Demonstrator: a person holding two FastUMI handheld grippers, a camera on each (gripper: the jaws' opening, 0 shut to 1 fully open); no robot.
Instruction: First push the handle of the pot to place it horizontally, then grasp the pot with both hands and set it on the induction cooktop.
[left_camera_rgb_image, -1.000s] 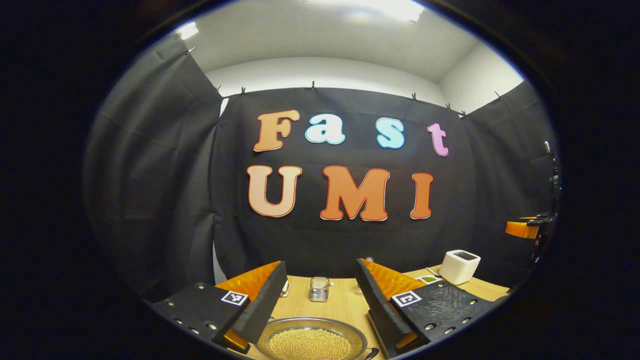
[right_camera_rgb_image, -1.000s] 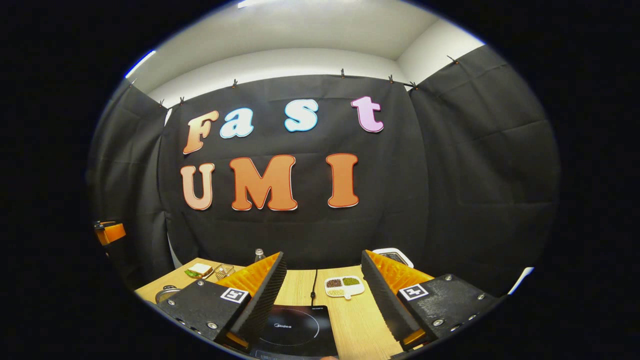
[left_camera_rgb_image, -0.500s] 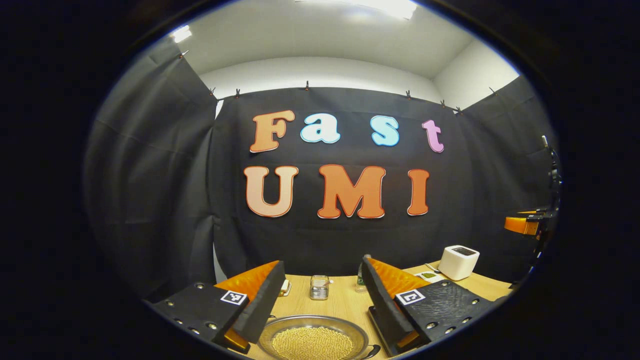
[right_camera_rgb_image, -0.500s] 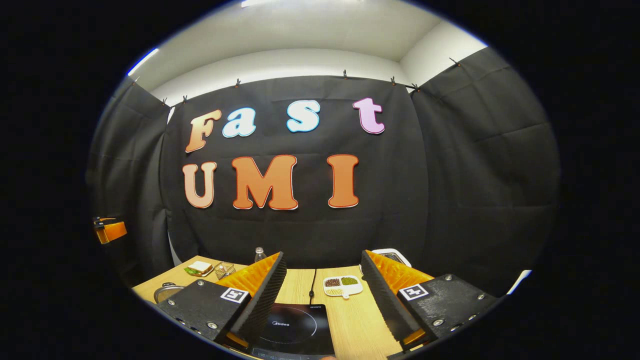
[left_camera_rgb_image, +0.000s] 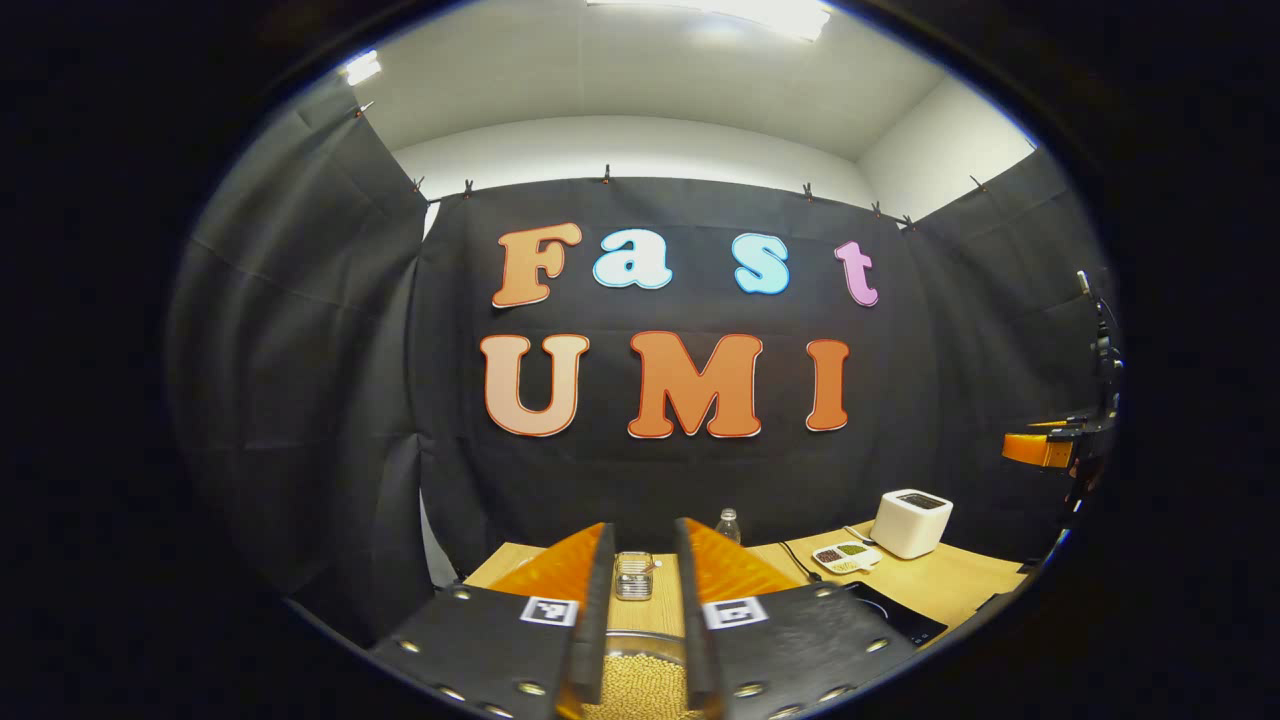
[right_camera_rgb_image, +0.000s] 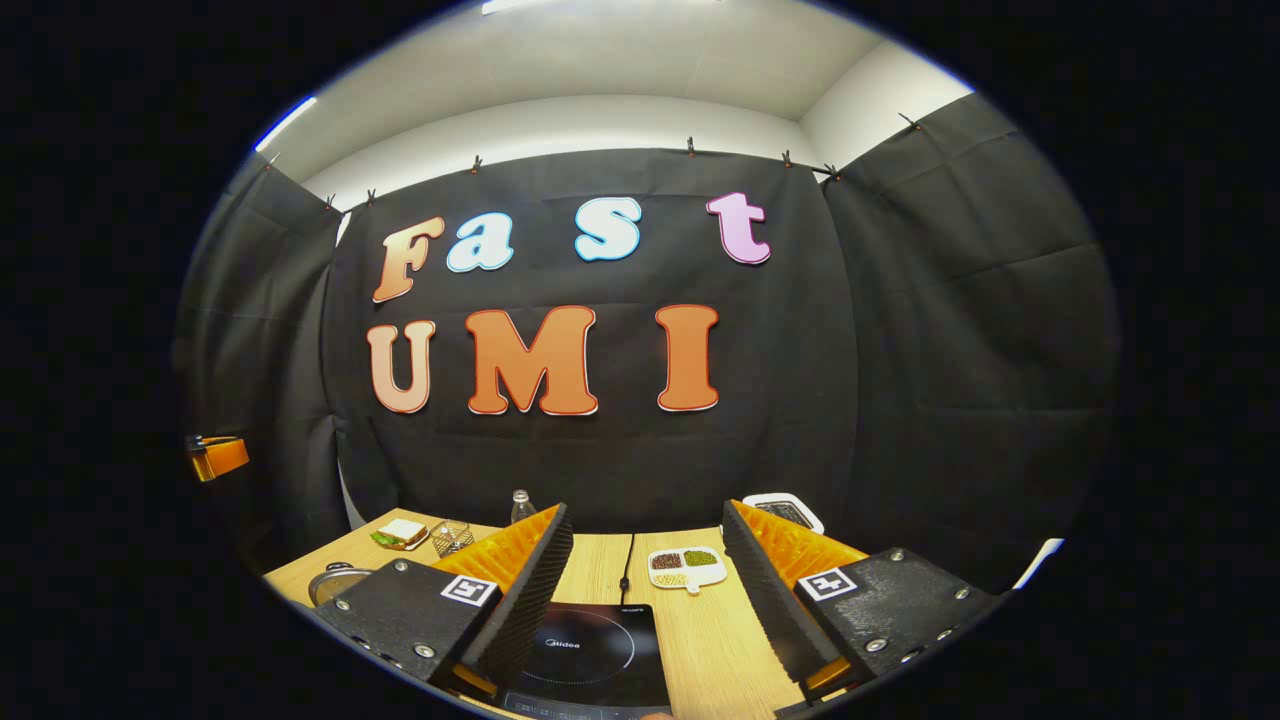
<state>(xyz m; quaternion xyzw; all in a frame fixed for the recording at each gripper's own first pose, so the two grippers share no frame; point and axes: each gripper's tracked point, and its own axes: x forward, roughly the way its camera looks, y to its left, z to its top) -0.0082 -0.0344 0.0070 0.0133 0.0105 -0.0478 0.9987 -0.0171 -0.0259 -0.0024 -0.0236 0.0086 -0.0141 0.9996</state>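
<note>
pot (left_camera_rgb_image: 640, 682) sits under our left gripper (left_camera_rgb_image: 640, 600), fingers nearly together; right gripper (right_camera_rgb_image: 640, 590) spread above induction cooktop (right_camera_rgb_image: 590, 655). we nudge the handle gently.

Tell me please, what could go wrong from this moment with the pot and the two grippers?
1. The pot is full of small beans; a hard push or tilted lift could spill them.
2. The left gripper has its fingers nearly closed over the pot, so it might strike the rim instead of the handle.
3. The right gripper hangs open over the induction cooktop, where the pot must go.
</note>
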